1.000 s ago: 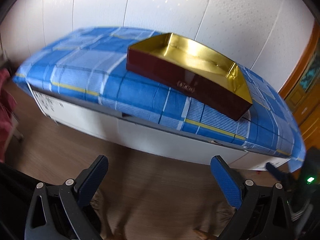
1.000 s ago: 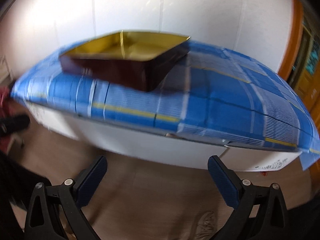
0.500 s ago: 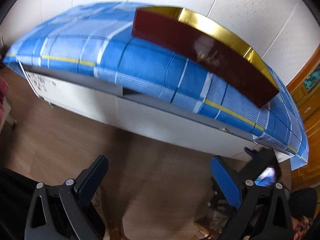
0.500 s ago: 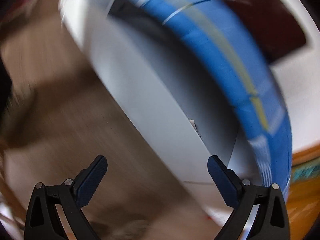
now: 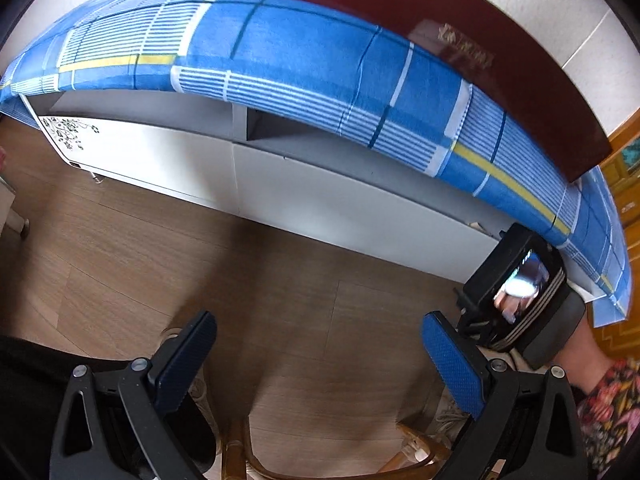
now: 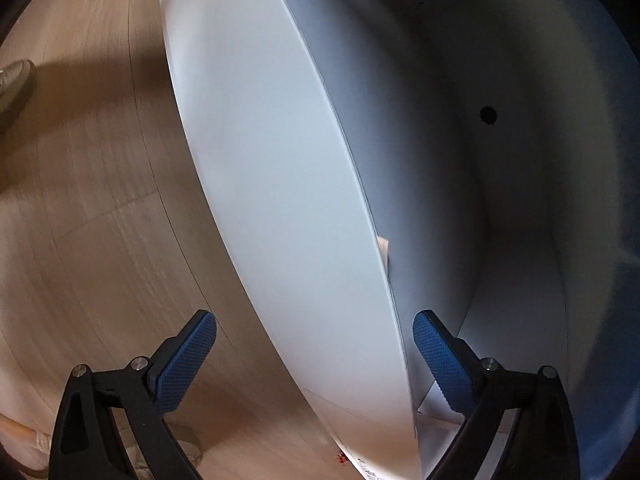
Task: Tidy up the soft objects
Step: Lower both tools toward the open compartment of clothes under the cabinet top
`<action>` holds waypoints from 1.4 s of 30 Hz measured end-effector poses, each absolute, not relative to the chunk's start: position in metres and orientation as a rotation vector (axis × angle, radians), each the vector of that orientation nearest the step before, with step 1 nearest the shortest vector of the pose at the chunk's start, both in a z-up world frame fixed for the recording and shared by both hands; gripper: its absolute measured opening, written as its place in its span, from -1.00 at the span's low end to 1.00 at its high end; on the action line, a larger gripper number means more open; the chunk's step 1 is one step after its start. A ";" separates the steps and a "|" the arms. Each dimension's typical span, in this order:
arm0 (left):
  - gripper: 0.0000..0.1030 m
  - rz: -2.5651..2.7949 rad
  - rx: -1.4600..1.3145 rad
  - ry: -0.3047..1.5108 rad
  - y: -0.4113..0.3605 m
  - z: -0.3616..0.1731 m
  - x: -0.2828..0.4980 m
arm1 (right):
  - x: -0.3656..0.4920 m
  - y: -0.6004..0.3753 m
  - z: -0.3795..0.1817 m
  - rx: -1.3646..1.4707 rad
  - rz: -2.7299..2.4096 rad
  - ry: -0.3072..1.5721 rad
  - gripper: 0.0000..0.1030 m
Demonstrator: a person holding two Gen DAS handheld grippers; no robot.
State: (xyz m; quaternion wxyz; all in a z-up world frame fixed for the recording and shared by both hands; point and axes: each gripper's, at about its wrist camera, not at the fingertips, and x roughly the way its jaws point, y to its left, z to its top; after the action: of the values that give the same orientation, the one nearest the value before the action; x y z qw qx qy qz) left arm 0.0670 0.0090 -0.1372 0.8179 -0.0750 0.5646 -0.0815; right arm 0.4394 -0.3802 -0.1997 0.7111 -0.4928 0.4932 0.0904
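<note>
A second ago both cameras looked across the blue checked cloth [image 5: 304, 60] at the gold inside of the dark red box [image 5: 460, 36]; now both have dropped toward the floor [image 5: 160, 248], so the left view sees only the box's red side wall at 1 o'clock, resting on the cloth that covers the white cabinet [image 5: 304, 200] serving as the table. The right camera has also rolled, and the cabinet's white front panel [image 6: 288, 184] now runs tilted from 12 o'clock to 6 o'clock through its view, with the shadowed open compartment [image 6: 500, 160] at 3 o'clock. The left claw [image 5: 320, 364] is spread wide with nothing between its blue pads [image 5: 186, 364], over bare wooden floor and a rattan chair frame [image 5: 248, 452] at 6 o'clock. The right claw [image 6: 316, 360] is wide but closing, its pads straddling the panel's edge without pressing on it. In the left view the other gripper's black camera block [image 5: 520, 288] sits at 4 o'clock, with a flowered sleeve [image 5: 608, 404] beneath it. No soft object shows clearly; a small pale scrap [image 6: 383, 249] just behind the panel's edge cannot be identified. A shoe [image 6: 14, 84] lies at 9 o'clock.
</note>
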 end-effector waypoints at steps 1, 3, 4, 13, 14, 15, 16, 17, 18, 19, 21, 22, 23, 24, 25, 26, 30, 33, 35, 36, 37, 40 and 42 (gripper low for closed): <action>1.00 -0.173 -0.154 1.205 0.007 -0.137 0.066 | 0.442 -0.381 -0.204 -1.098 0.212 1.110 0.86; 1.00 -0.173 -0.142 1.206 0.005 -0.141 0.068 | 0.444 -0.381 -0.208 -1.126 0.230 1.125 0.87; 1.00 -0.173 -0.138 1.206 0.004 -0.142 0.068 | 0.444 -0.381 -0.209 -1.135 0.236 1.128 0.87; 1.00 -0.161 -0.108 1.229 0.001 -0.154 0.073 | 0.432 -0.374 -0.214 -1.215 0.289 1.093 0.95; 1.00 -0.164 -0.106 1.227 0.000 -0.154 0.073 | 0.430 -0.372 -0.214 -1.214 0.290 1.092 0.95; 1.00 -0.165 -0.103 1.227 0.000 -0.154 0.074 | 0.428 -0.369 -0.213 -1.207 0.286 1.090 0.95; 1.00 -0.169 -0.098 1.224 -0.001 -0.154 0.074 | 0.422 -0.365 -0.220 -1.200 0.282 1.087 0.95; 1.00 -0.171 -0.089 1.220 -0.002 -0.154 0.073 | 0.419 -0.363 -0.219 -1.191 0.279 1.086 0.95; 1.00 -0.170 -0.082 1.218 -0.003 -0.153 0.073 | 0.417 -0.362 -0.218 -1.181 0.273 1.086 0.95; 1.00 -0.173 -0.067 1.211 -0.005 -0.152 0.073 | 0.414 -0.359 -0.218 -1.180 0.268 1.088 0.95; 1.00 -0.177 -0.053 1.201 -0.009 -0.152 0.073 | 0.410 -0.351 -0.213 -1.189 0.265 1.092 0.95; 1.00 -0.177 -0.041 1.192 -0.011 -0.151 0.073 | 0.407 -0.348 -0.213 -1.189 0.263 1.094 0.95; 1.00 -0.176 -0.029 1.186 -0.013 -0.151 0.074 | 0.404 -0.344 -0.211 -1.179 0.263 1.098 0.95; 1.00 -0.176 -0.017 1.181 -0.015 -0.151 0.074 | 0.402 -0.341 -0.210 -1.167 0.263 1.104 0.95; 1.00 -0.177 -0.003 1.174 -0.017 -0.151 0.076 | 0.403 -0.341 -0.208 -1.158 0.266 1.112 0.95; 1.00 -0.182 0.009 1.170 -0.020 -0.151 0.078 | 0.400 -0.338 -0.207 -1.154 0.271 1.119 0.95; 1.00 -0.219 0.103 1.157 -0.037 -0.154 0.088 | 0.384 -0.326 -0.206 -1.191 0.297 1.134 0.96; 1.00 -0.275 0.225 1.159 -0.058 -0.164 0.096 | 0.369 -0.316 -0.205 -1.194 0.333 1.158 0.99; 1.00 -0.325 0.299 1.166 -0.072 -0.173 0.100 | 0.361 -0.312 -0.203 -1.187 0.353 1.171 1.00; 1.00 -0.354 0.332 1.169 -0.079 -0.178 0.102 | 0.357 -0.308 -0.202 -1.193 0.363 1.178 1.00; 1.00 -0.383 0.358 1.174 -0.086 -0.181 0.103 | 0.358 -0.305 -0.201 -1.198 0.371 1.180 1.00; 1.00 -0.471 0.459 1.209 -0.105 -0.198 0.108 | 0.344 -0.299 -0.205 -1.189 0.395 1.192 1.00; 1.00 -0.501 0.520 1.234 -0.108 -0.207 0.116 | 0.330 -0.301 -0.197 -1.159 0.405 1.204 1.00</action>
State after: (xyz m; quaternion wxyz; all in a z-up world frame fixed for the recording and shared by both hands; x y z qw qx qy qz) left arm 0.1155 -0.1078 -0.2073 0.7553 0.2383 0.5657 -0.2296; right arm 0.3304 -0.3014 -0.1968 0.6527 -0.5106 0.5305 0.1784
